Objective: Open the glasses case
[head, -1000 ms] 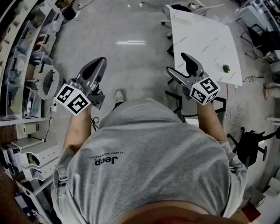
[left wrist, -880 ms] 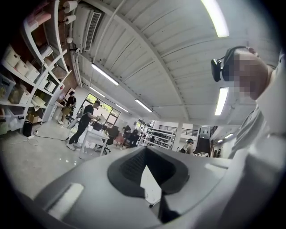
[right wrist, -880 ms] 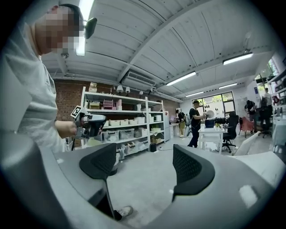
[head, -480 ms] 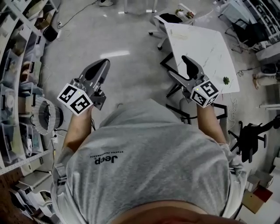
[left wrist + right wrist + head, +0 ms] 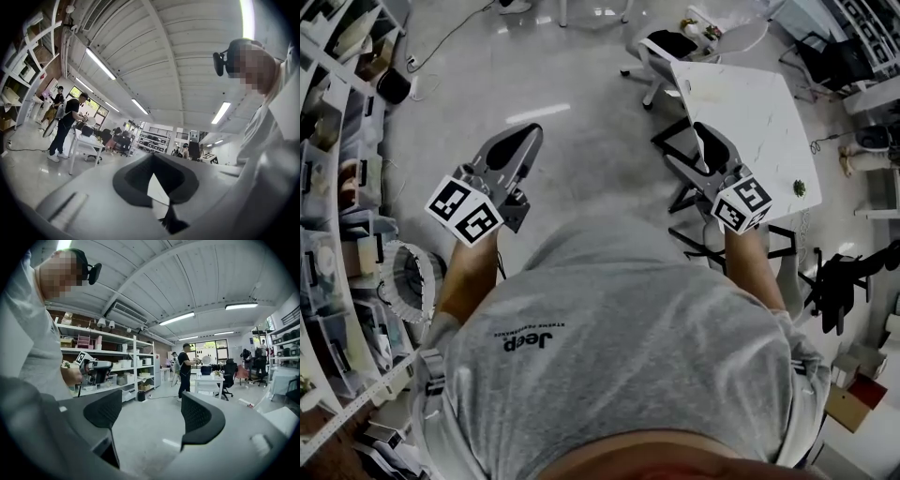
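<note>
Overhead first, the head view: the left gripper [image 5: 528,133] sits at 10 o'clock and the right gripper [image 5: 692,150] at 2 o'clock. Both are held out over grey floor, ahead of the person's grey shirt [image 5: 619,347]. Against half a second ago, both keep nearly the same spots. The white table [image 5: 750,103] at 1 o'clock has slid slightly rightward, and the round white ribbed ring [image 5: 412,272] at 8 o'clock has dropped lower. The left jaws are clenched to one point; the right jaws stand apart.

Left gripper view: the left gripper [image 5: 154,164] has its dark pads pressed together at the tip, with nothing gripped. It is aimed up toward the ceiling strip lights [image 5: 101,63]. A standing person [image 5: 65,124] is at 9 o'clock, beside a table.

Right gripper view: the right gripper [image 5: 152,416] is released, with bare floor showing between its pads [image 5: 104,409]. The left gripper [image 5: 107,365] shows at 9 o'clock, before shelving [image 5: 126,364].

Where the glasses case lies, no view lets me tell.
</note>
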### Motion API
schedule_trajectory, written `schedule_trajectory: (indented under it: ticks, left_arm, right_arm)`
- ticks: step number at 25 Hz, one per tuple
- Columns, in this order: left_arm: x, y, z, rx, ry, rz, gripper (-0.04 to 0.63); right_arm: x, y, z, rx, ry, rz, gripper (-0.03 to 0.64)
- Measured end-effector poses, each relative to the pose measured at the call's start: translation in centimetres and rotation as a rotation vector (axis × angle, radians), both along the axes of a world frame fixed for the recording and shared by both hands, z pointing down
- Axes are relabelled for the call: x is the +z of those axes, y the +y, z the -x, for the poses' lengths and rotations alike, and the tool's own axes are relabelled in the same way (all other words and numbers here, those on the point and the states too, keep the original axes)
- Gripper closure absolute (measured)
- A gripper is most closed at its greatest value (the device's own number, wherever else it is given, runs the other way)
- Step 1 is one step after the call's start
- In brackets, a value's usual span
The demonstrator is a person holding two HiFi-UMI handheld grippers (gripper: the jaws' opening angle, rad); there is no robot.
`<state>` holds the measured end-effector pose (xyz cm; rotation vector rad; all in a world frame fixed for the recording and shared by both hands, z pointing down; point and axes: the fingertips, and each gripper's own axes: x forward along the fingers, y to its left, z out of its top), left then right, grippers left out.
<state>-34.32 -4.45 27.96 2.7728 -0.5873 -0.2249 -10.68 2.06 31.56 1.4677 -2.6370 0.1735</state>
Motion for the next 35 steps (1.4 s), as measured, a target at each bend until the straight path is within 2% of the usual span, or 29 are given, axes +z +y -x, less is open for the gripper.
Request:
schedule_trajectory:
  ticks: [5,8,14,19,22,27,31,35]
  left_arm:
    - [0.6,-4.2,-1.4,-0.011,-0.012,0.019,0.551]
    - [1.0,-6.3,-2.9,-0.045,-0.034,0.019,0.551]
    - [1.2,-10.8,-8.0,-0.172,-0.075,-0.027,0.549]
    - [-0.3,-16.6,-12.9,-0.282,-0.021,-0.012,0.551]
    - [-0.7,-19.3,-16.5,-0.318,-0.026,0.008,0.549]
    - [-1.2,-23.0,-20.1,-0.317,-0.036,0.043,0.551]
    - [-0.5,-24.5,-19.7,-0.301,-0.068,0.051,0.55]
    - [0.4,-25.7,-19.2,-0.223,-0.108,0.013,0.55]
  right_arm:
    - [0.6,-3.7,-2.9,0.029,-0.024,0.02,0.242]
    - [1.2,-6.3,-4.7,0.003,-0.04,0.017,0.242]
    - [2.6,-14.5,-10.1,-0.127,-0.076,-0.034,0.242]
    - [0.9,-23.0,-14.8,-0.257,-0.076,-0.088,0.242]
    - [-0.6,-26.5,-18.2,-0.306,-0.088,-0.106,0.242]
    - [-0.7,-31.1,-22.2,-0.303,-0.096,-0.119,0.242]
    - [0.6,-32.7,-22.7,-0.258,-0.126,-0.094,0.242]
    - [1.2,-33.4,-22.2,-0.189,-0.101,-0.099,0.242]
